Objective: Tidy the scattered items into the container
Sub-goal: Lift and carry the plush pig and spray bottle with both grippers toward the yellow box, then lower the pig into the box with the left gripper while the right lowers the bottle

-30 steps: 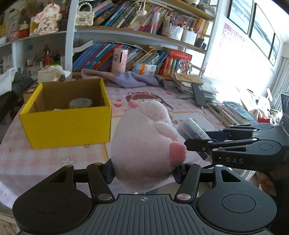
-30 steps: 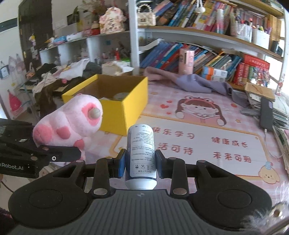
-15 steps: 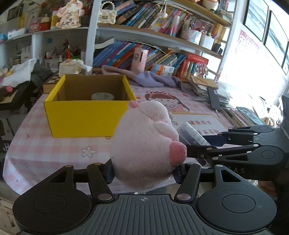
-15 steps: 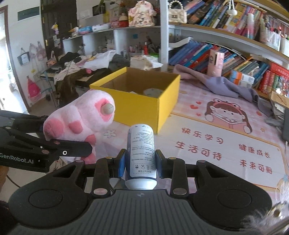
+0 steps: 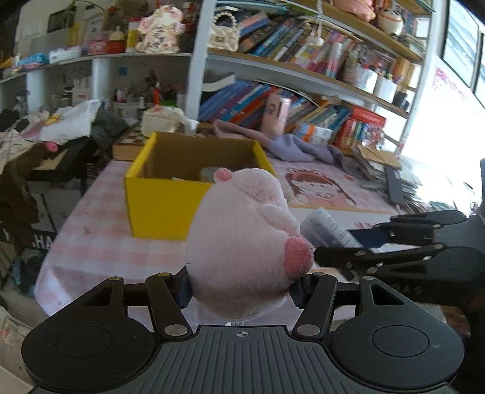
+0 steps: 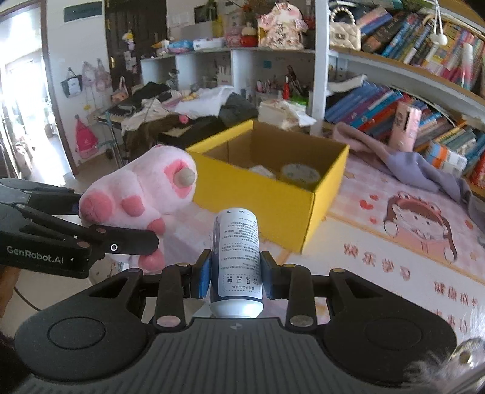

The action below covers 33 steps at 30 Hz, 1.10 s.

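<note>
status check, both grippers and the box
Left gripper shut on plush pig. Right gripper shut on bottle. Yellow box ahead, open, nothing blocking.

Table surface: pink checked tablecloth [image 5: 91,242], with a cartoon-girl mat [image 6: 418,230] laid on it bearing red printed characters. A lilac cloth [image 5: 291,145] lies crumpled along the table's far edge, just below a shelf row of leaning books [image 5: 239,97], with a pink box [image 6: 404,125] standing upright in front of them. Upper shelf holds a white quilted handbag [image 6: 344,35] and a pink patterned figure [image 5: 159,28]; clothes [image 6: 194,103] are heaped left of the shelving.
</note>
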{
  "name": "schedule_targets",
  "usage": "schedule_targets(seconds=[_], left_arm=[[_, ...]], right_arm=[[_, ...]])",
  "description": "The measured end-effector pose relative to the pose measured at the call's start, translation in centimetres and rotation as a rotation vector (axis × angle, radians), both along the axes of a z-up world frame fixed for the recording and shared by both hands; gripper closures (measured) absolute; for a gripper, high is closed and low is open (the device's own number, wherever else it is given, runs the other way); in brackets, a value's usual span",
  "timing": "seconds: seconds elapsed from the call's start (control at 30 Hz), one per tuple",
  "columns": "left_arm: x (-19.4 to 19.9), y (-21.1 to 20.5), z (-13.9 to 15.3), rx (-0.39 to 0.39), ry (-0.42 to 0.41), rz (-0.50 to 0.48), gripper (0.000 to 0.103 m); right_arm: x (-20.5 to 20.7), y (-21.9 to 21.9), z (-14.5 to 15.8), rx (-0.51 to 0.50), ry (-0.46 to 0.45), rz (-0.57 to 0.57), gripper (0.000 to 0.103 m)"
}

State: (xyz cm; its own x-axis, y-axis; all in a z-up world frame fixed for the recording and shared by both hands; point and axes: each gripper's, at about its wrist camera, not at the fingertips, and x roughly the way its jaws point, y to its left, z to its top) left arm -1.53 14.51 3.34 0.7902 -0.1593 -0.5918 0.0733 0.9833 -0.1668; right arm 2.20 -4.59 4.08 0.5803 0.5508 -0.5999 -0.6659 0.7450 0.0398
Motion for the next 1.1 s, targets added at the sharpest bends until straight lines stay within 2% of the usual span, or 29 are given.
schedule_targets(seconds=[0.33, 0.53, 0.67, 0.83, 0.93, 1.1], left_arm=[[6.0, 2.0, 3.2, 0.077, -0.095, 0.048, 0.044], [11.4, 3.2, 4.2, 0.120, -0.108, 0.040, 0.044], [15.4, 3.4, 3.5, 0.165, -0.075, 0.026, 0.044], [20.5, 3.3, 2.0, 0.253, -0.020, -0.026, 0.044], [23.2, 3.4, 0.7, 0.301, 0.033, -0.054, 0.044], [27.1, 3.5, -1.0, 0.334, 0.134, -0.122, 0.043]], right_arm=[[7.4, 2.2, 3.0, 0.072, -0.101, 0.035, 0.072], [13.1, 4.1, 4.6, 0.102, -0.150, 0.060, 0.072], [17.0, 5.4, 4.2, 0.072, -0.149, 0.072, 0.072], [21.0, 7.1, 1.7, 0.004, -0.084, 0.107, 0.072], [22.6, 8.1, 0.1, -0.039, -0.037, 0.151, 0.072], [24.3, 10.1, -2.6, -0.145, 0.011, 0.249, 0.072]])
